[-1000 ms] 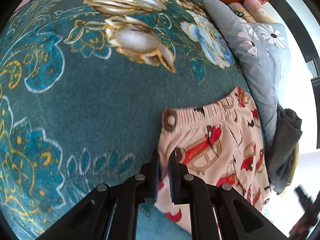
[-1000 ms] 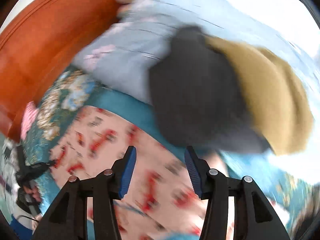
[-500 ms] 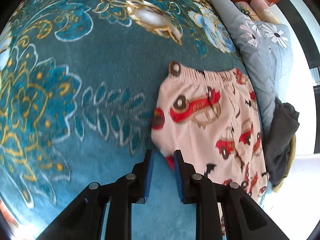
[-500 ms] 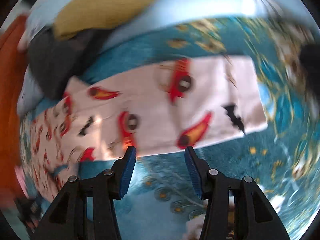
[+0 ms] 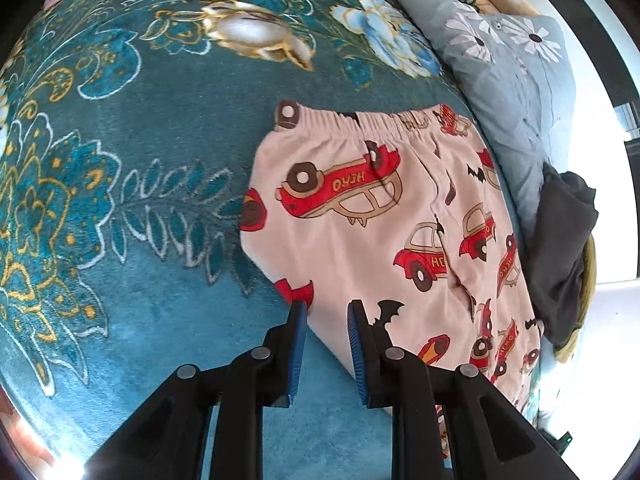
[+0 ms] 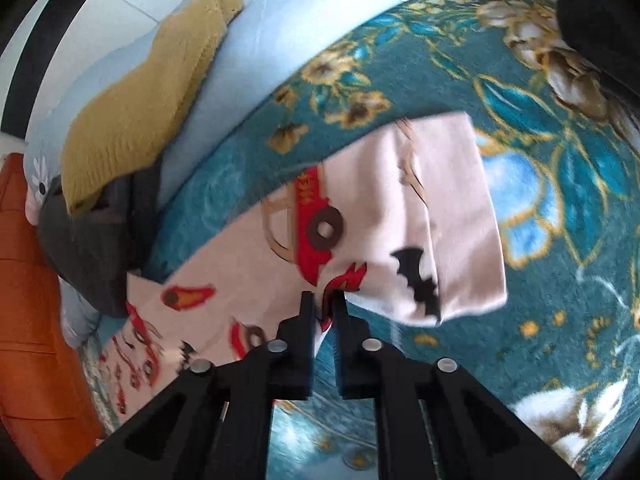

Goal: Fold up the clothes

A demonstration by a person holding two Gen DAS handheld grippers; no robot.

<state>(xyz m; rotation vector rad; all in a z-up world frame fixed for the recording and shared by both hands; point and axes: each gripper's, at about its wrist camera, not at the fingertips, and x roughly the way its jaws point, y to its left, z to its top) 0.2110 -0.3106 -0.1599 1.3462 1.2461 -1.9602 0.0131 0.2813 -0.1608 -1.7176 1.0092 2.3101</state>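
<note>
Pink children's trousers (image 5: 384,216) printed with red cars and black bats lie flat on a teal flowered blanket (image 5: 120,160), waistband toward the far side. My left gripper (image 5: 327,309) is open over the trousers' near side edge, fabric showing between the fingers, not clamped. In the right wrist view the trouser leg end (image 6: 420,220) lies on the blanket. My right gripper (image 6: 323,300) is shut on the leg's near edge, close to the cuff.
A grey flowered pillow (image 5: 512,72) lies along the bed's right side. A dark grey garment (image 5: 564,248) and a mustard knit (image 6: 148,92) are piled beside the trousers. An orange wooden headboard (image 6: 28,280) stands at the bed's end.
My left gripper let go of the trousers' edge and opened wider. My right gripper swung down to the leg end and closed on its edge.
</note>
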